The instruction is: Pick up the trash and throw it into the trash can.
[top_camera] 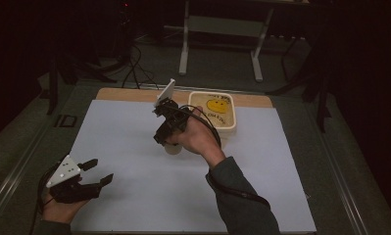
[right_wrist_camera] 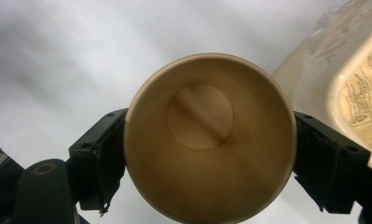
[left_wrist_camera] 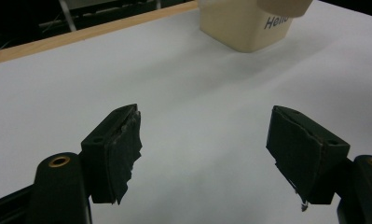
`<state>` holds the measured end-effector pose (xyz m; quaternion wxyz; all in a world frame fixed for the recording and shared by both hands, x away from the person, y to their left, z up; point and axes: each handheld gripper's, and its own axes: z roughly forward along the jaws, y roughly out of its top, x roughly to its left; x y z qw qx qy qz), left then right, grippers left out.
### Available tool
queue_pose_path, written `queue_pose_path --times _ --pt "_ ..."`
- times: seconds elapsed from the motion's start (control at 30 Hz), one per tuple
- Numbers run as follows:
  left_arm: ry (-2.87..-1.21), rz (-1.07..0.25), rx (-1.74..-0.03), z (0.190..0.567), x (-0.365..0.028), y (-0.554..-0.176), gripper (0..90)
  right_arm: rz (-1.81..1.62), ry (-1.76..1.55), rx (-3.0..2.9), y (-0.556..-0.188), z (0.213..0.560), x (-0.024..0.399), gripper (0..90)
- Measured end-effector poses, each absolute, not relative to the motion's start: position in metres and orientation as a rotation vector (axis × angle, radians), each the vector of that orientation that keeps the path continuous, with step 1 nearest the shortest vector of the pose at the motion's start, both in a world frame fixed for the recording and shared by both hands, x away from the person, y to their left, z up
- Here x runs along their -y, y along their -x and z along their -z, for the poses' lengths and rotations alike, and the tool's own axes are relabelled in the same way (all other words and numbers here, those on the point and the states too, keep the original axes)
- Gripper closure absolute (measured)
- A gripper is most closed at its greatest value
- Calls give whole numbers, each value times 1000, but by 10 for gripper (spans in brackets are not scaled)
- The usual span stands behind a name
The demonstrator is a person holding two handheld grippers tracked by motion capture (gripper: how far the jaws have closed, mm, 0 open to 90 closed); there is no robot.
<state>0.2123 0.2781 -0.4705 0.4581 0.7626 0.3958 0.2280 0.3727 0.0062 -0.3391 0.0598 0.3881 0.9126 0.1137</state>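
Note:
A tan paper cup (right_wrist_camera: 209,140) sits between the jaws of my right gripper (right_wrist_camera: 209,135), which is shut on its sides; I look straight into its empty inside. From above, the cup (top_camera: 173,148) hangs low over the middle of the white sheet (top_camera: 261,186), under the right gripper (top_camera: 164,136). My left gripper (top_camera: 99,172) rests near the front left corner of the sheet. It is open, with nothing between its jaws (left_wrist_camera: 204,140).
A cream rectangular container (top_camera: 213,110) with a yellow smiley inside stands at the back of the sheet, just right of the cup; it also appears as the container (left_wrist_camera: 242,25) and the container (right_wrist_camera: 356,93). A wooden table edge (top_camera: 129,94) runs behind it.

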Motion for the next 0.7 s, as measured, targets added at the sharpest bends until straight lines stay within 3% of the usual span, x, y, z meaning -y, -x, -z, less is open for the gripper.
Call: queue_pose_path --times 0.7 --pt "-1878 -559 -978 471 -278 -212 259 -359 -1233 -2715 -385 316 14 178"
